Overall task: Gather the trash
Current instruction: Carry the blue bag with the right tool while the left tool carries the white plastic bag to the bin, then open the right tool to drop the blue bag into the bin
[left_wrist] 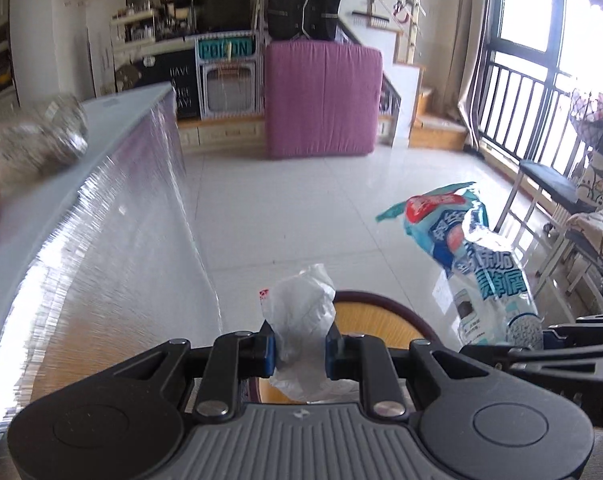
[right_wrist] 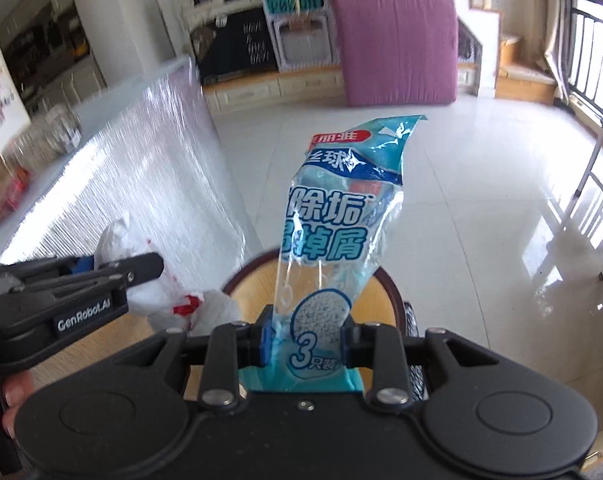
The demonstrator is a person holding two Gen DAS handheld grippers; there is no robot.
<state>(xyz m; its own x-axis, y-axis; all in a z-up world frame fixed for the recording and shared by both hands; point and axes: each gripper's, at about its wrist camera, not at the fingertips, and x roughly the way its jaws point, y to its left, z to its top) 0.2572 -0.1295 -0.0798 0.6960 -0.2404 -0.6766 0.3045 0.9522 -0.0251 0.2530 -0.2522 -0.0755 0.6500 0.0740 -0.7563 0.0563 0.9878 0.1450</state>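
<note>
Both grippers are loaded up with trash, held over the round wooden stool.

Left gripper [left_wrist: 300, 346] has its blue-padded fingers [left_wrist: 268, 354] pinched on a crumpled white plastic bag [left_wrist: 303, 312], thin and wrinkly, with red print that shows in the right wrist view [right_wrist: 187, 306]. Right gripper [right_wrist: 307, 340] is clamped on the bottom of a blue and clear plastic wrapper [right_wrist: 333, 232], a long, floppy, glossy thing with a torn top edge and big Chinese lettering; it stands up from the jaws. Under both sits the stool [right_wrist: 381, 300], a pale woven-looking seat inside a dark rim. On the left, the table [left_wrist: 113, 120] has a shiny plastic cover draped over its side, and a blurry clear plastic bottle [left_wrist: 41, 140] lies on top.
</note>
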